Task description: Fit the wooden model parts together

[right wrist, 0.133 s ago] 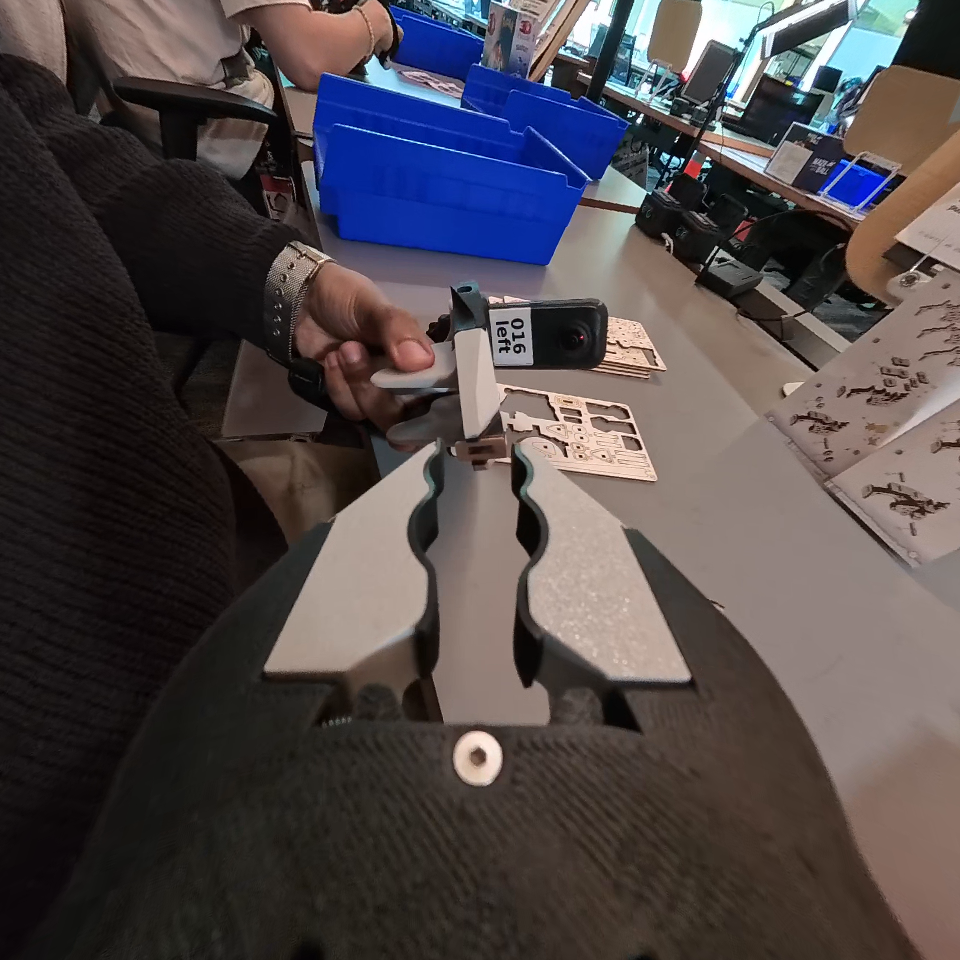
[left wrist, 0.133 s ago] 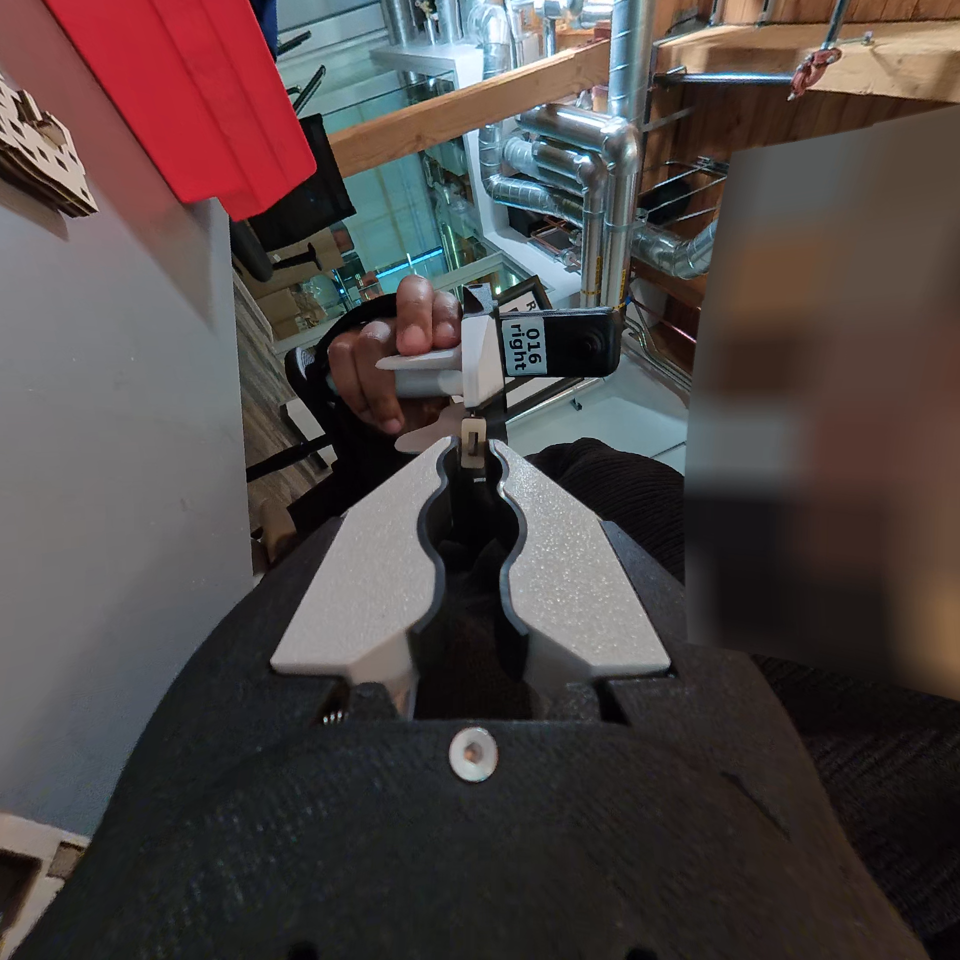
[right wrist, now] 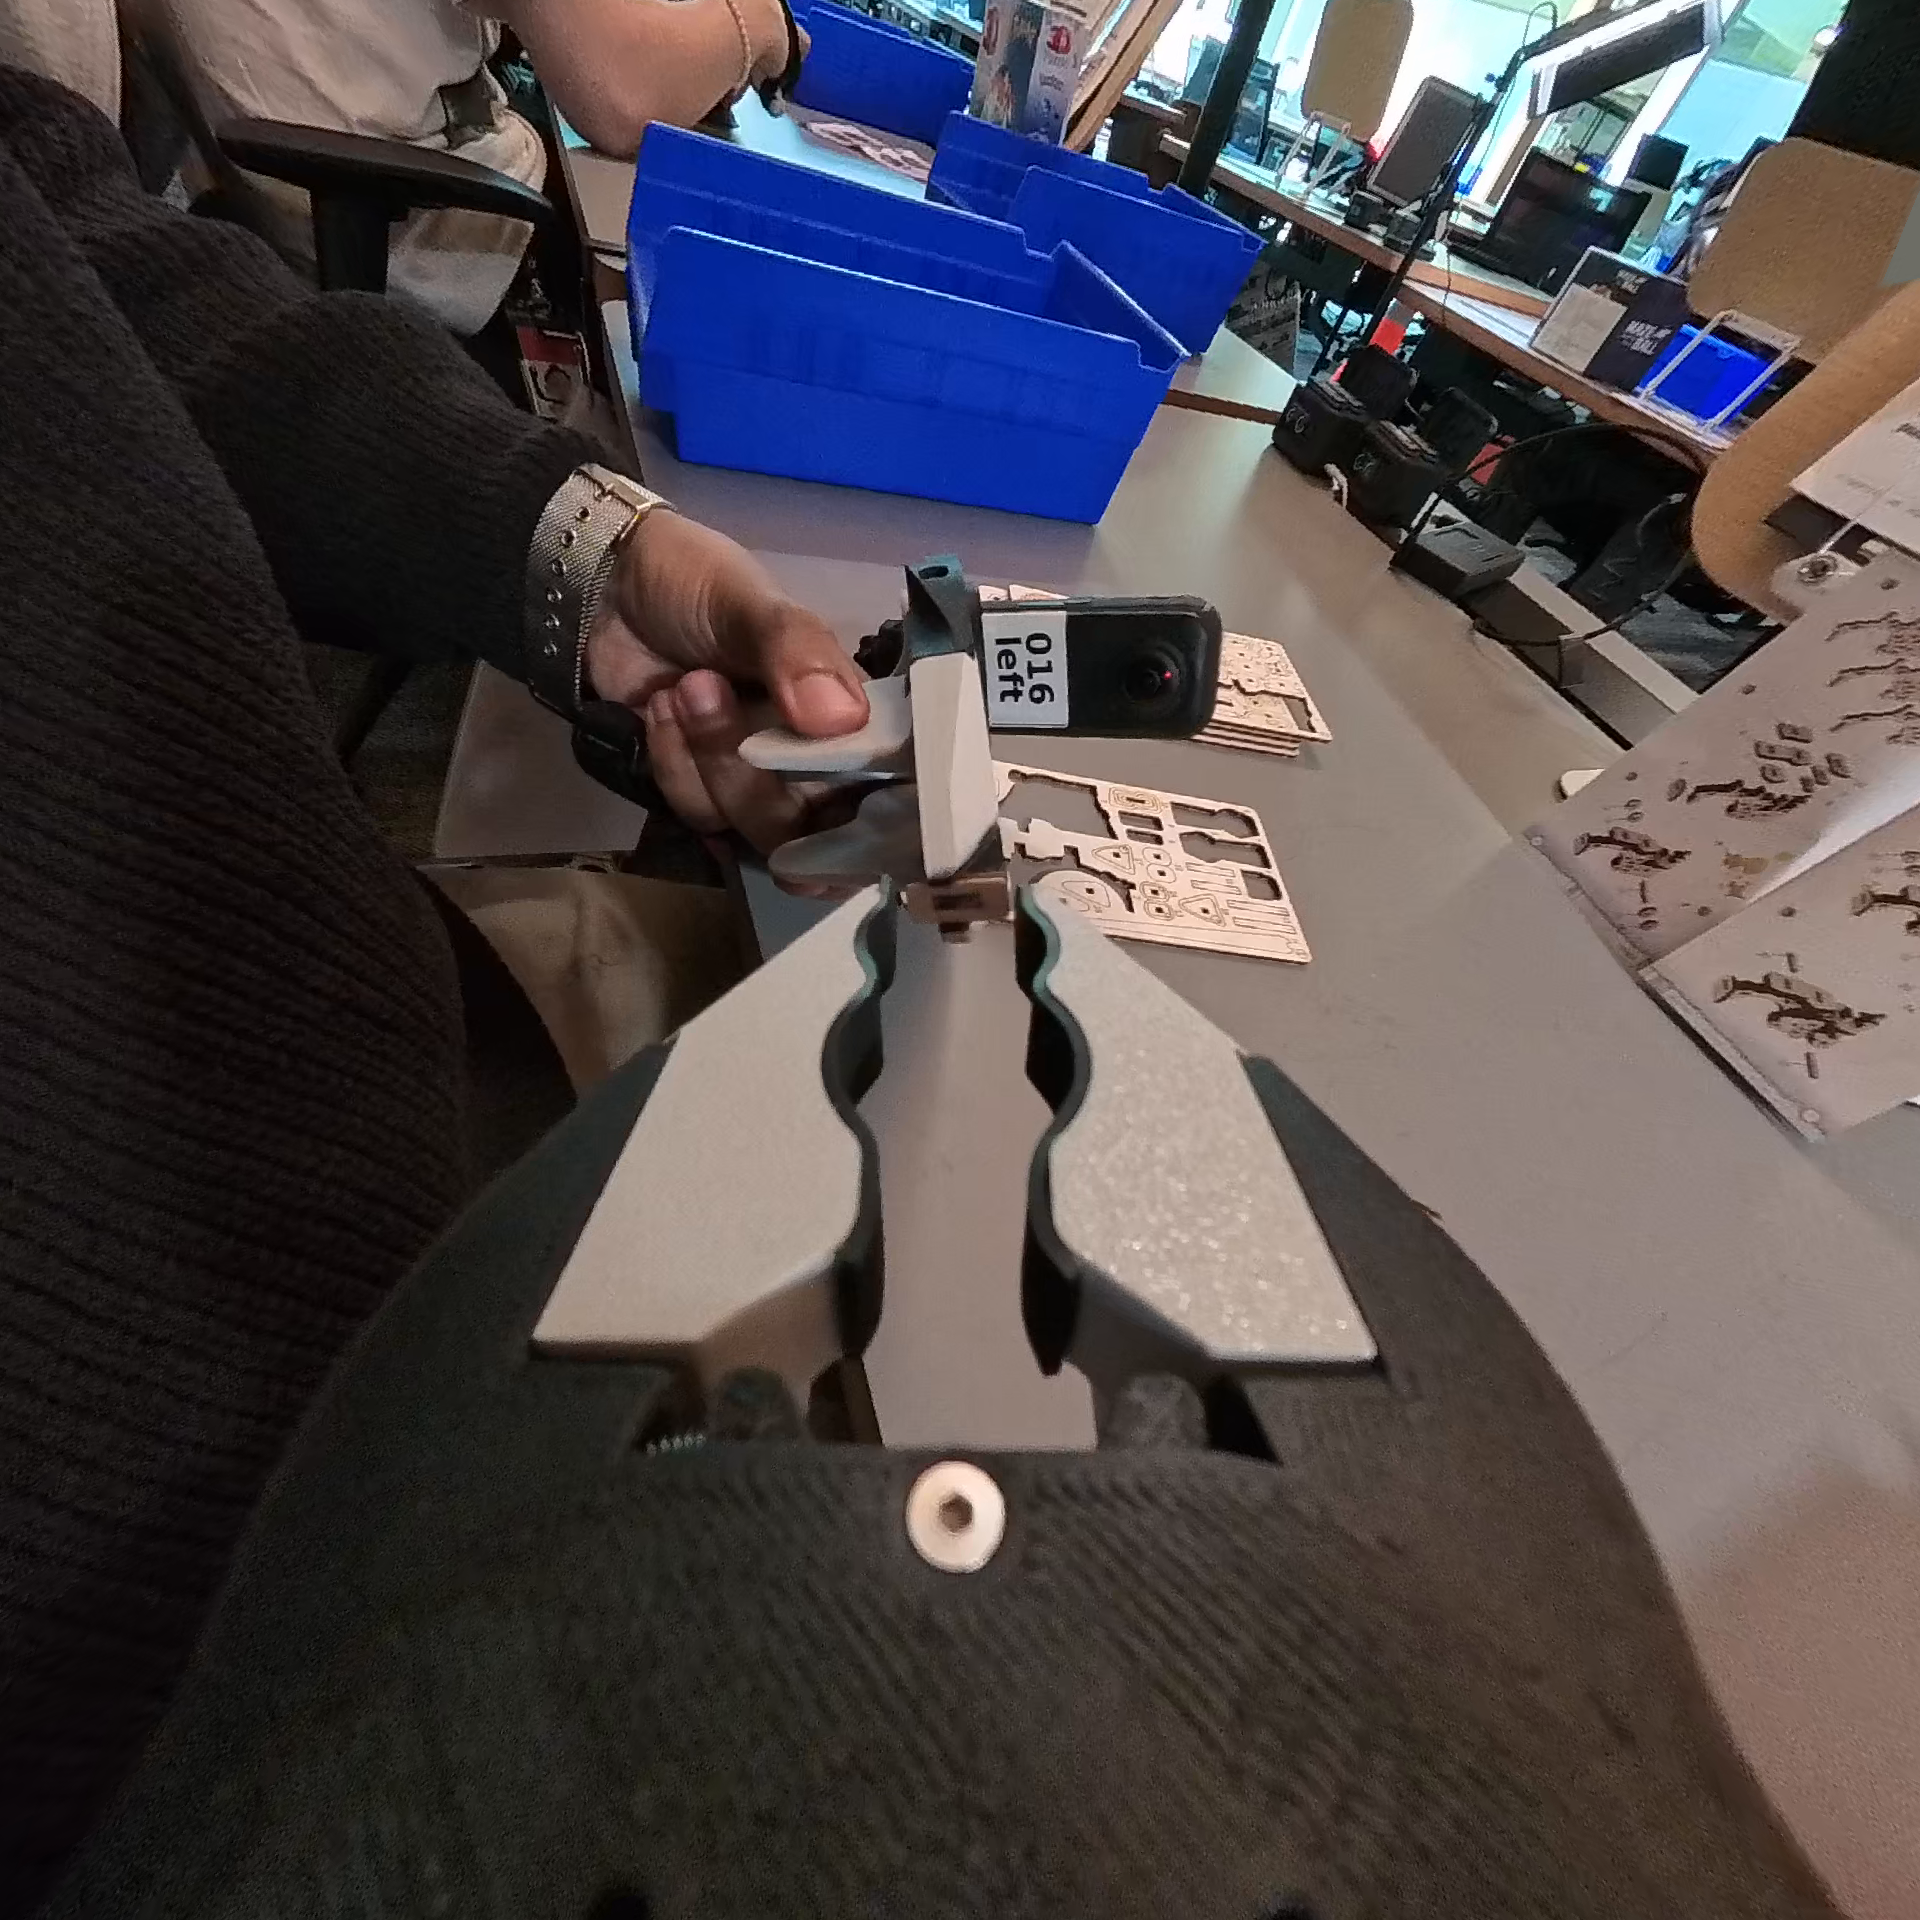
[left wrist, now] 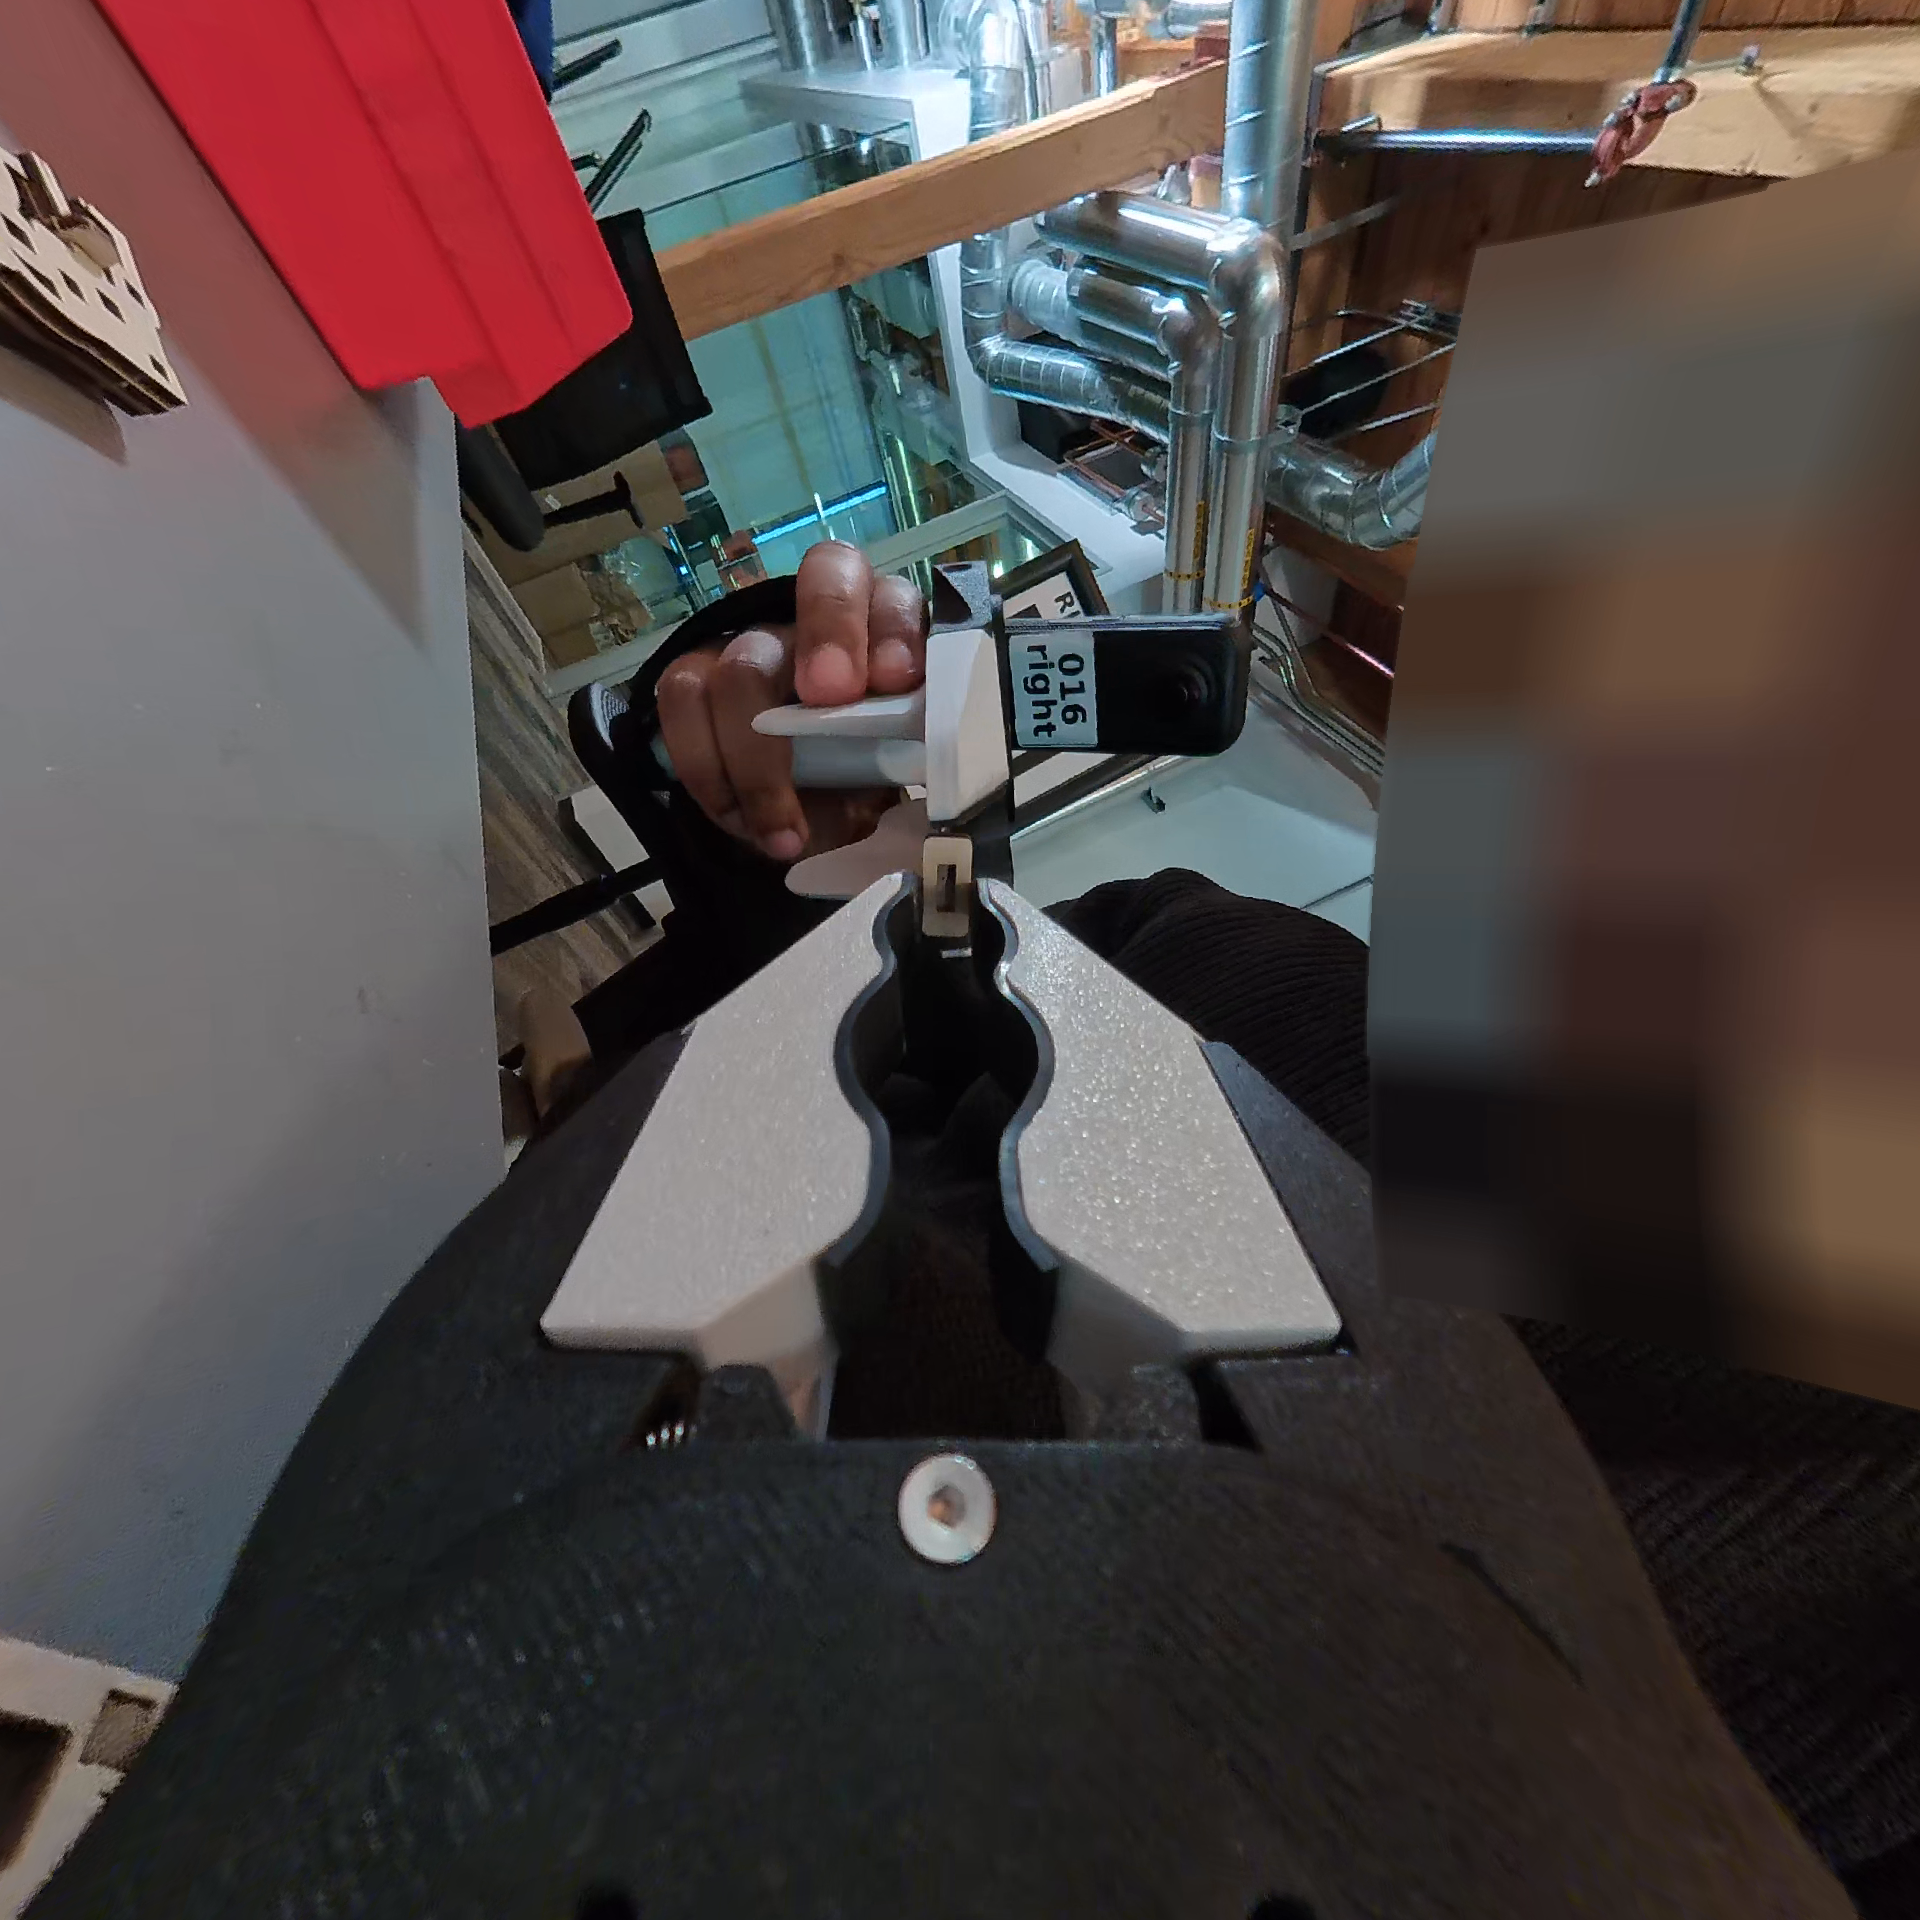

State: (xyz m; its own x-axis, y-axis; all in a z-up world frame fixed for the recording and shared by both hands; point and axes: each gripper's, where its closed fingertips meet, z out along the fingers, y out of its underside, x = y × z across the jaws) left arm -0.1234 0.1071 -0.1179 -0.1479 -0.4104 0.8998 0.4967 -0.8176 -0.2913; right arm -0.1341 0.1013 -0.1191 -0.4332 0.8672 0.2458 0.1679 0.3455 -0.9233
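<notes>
A small pale wooden part (left wrist: 945,883) is pinched between the tips of my left gripper (left wrist: 945,896), which is shut on its thin sides. In the right wrist view the same small wooden assembly (right wrist: 956,900) sits crosswise between the tips of my right gripper (right wrist: 954,906), whose jaws stand about the part's width apart and touch its ends. The two grippers meet tip to tip above the table edge, each held by a hand. The left gripper's finger (right wrist: 943,790) points down onto the part. The right gripper's finger (left wrist: 964,727) shows opposite in the left wrist view.
A laser-cut wooden sheet (right wrist: 1153,883) and a stack of sheets (right wrist: 1262,707) lie on the grey table (right wrist: 1403,1091). Blue bins (right wrist: 894,384) stand behind and printed instruction sheets (right wrist: 1766,914) lie at right. A red bin (left wrist: 364,177) shows in the left wrist view. Another person (right wrist: 416,62) sits at the back. My left and right fingertips are right by each other.
</notes>
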